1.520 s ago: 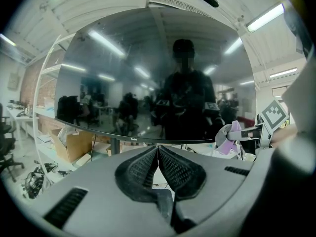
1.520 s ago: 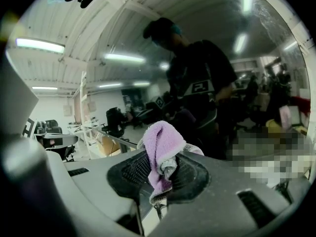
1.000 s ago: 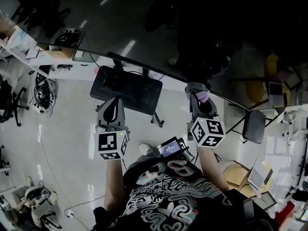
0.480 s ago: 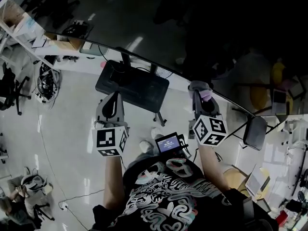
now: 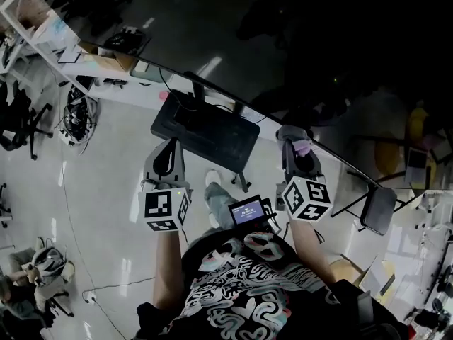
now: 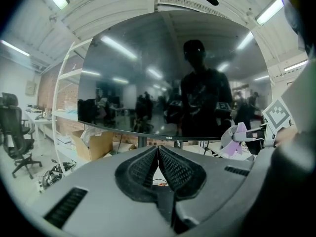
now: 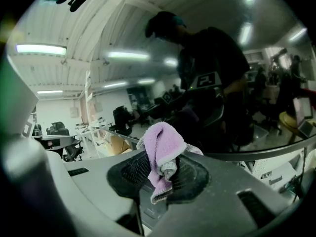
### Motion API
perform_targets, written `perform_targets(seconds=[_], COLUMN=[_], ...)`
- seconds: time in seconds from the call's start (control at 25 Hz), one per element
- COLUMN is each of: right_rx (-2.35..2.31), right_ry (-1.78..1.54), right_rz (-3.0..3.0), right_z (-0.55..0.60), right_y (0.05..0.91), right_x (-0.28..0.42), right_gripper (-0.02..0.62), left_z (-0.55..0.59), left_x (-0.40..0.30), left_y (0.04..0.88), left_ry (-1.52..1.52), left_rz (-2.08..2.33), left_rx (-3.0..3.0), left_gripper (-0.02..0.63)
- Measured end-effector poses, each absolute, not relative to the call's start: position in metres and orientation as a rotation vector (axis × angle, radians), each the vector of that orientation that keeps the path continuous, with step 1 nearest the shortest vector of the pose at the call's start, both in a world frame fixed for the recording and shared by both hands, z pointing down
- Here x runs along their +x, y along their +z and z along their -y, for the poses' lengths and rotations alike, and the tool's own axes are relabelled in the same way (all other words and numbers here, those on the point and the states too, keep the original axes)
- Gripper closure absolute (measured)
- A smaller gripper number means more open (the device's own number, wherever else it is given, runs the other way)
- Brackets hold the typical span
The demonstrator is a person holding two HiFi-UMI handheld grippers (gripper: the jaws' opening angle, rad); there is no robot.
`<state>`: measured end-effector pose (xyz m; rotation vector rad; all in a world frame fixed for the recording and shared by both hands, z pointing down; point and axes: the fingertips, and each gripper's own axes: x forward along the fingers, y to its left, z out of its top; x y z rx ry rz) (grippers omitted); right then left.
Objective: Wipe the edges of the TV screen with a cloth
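The big dark TV screen fills the top of the head view, and its lower edge runs down to the right. My right gripper is shut on a pale purple cloth, just below that edge; contact cannot be told. In the right gripper view the cloth sticks up from the right gripper, with the TV's bottom edge close behind. My left gripper hangs over the TV stand's base. It is the left gripper, shut and empty, facing the screen.
A white shelf rack with a cardboard box stands at the left. Cables lie on the floor, with office chairs nearby. A dark chair is at the right. A small lit device hangs at the person's chest.
The head view has shifted, so the TV and its stand sit further right and lower in the picture. Both grippers keep their states and stay near the screen's lower edge.
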<state>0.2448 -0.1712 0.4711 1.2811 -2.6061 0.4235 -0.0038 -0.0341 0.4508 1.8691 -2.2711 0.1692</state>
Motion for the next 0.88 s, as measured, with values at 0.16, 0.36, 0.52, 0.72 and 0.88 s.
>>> perform_targets(seconds=[0.16, 0.36, 0.52, 0.72, 0.88], right_rx=[1.255, 1.222, 1.208, 1.223, 1.217], right_ry=[0.428, 0.435, 0.419, 0.42, 0.417], right_rz=[2.621, 2.634, 2.645, 2.642, 2.653], right_z=[0.173, 0.172, 0.174, 0.168, 0.167], right_y=[0.473, 0.474, 0.476, 0.475, 0.474], right_x=[0.229, 0.205, 0.193, 0.189, 0.175], right_gripper=[0.485, 0.485, 0.485, 0.485, 0.485], left_z=[0.037, 0.027, 0.018, 0.007, 0.006], left_x=[-0.019, -0.039, -0.051, -0.053, -0.063], left_y=[0.448, 0.445, 0.443, 0.443, 0.441], left_ry=[0.17, 0.177, 0.175, 0.172, 0.16], left_rz=[2.297, 2.328, 2.353, 2.348, 2.351], left_rx=[1.857, 1.824, 1.806, 1.812, 1.821], left_gripper=[0.589, 0.589, 0.589, 0.589, 0.589])
